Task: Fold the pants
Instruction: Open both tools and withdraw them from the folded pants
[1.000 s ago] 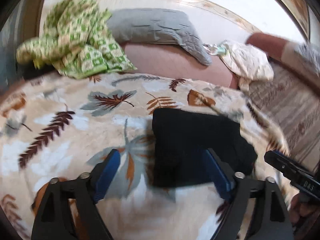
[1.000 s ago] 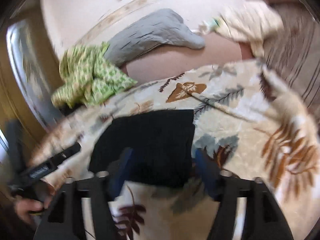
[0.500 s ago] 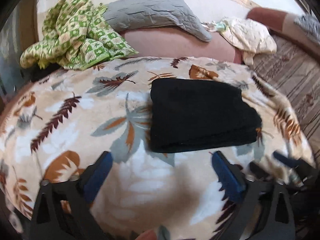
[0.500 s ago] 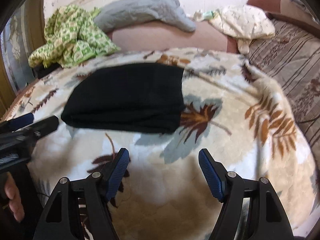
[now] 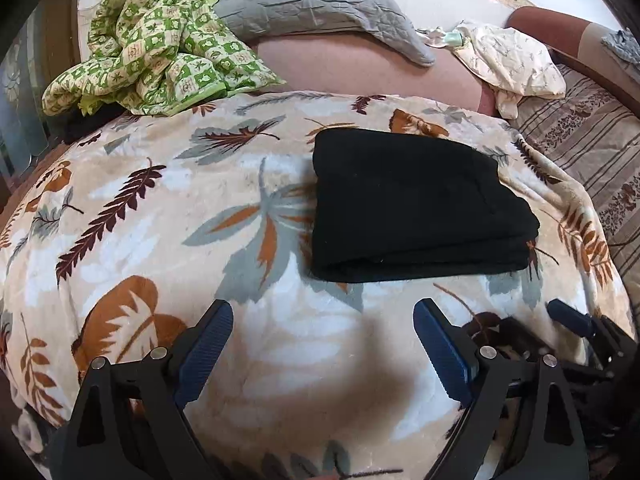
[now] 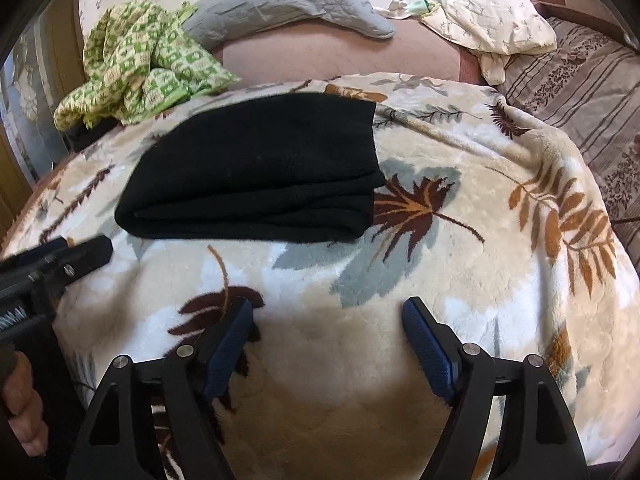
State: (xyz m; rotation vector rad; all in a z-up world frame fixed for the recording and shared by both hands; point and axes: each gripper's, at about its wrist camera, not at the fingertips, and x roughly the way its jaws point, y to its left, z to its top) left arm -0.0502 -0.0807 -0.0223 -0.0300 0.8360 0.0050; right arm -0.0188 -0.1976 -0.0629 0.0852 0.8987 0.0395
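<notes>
Black pants (image 5: pixel 416 204) lie folded into a compact stack on a leaf-print blanket (image 5: pixel 160 220). In the left wrist view, my left gripper (image 5: pixel 324 308) hovers over bare blanket just short of the stack's near edge. Its jaws are wide and closing with nothing between them. The right wrist view shows the pants (image 6: pixel 260 168) up and to the left of my right gripper (image 6: pixel 328 305). Those jaws are apart and opening, also with nothing between them, above the blanket (image 6: pixel 480 280). Each gripper shows at the edge of the other's view: the right gripper (image 5: pixel 580 328) and the left gripper (image 6: pixel 60 260).
A crumpled green patterned cloth (image 5: pixel 160 40) and a grey pillow (image 5: pixel 320 0) lie at the back. A cream cloth (image 5: pixel 512 60) sits at the back right beside a striped sheet (image 5: pixel 592 140). A person's hand (image 6: pixel 20 412) shows at the lower left of the right wrist view.
Both grippers have drawn back from over the folded pants to the bare blanket in front of the stack. The pants lie still.
</notes>
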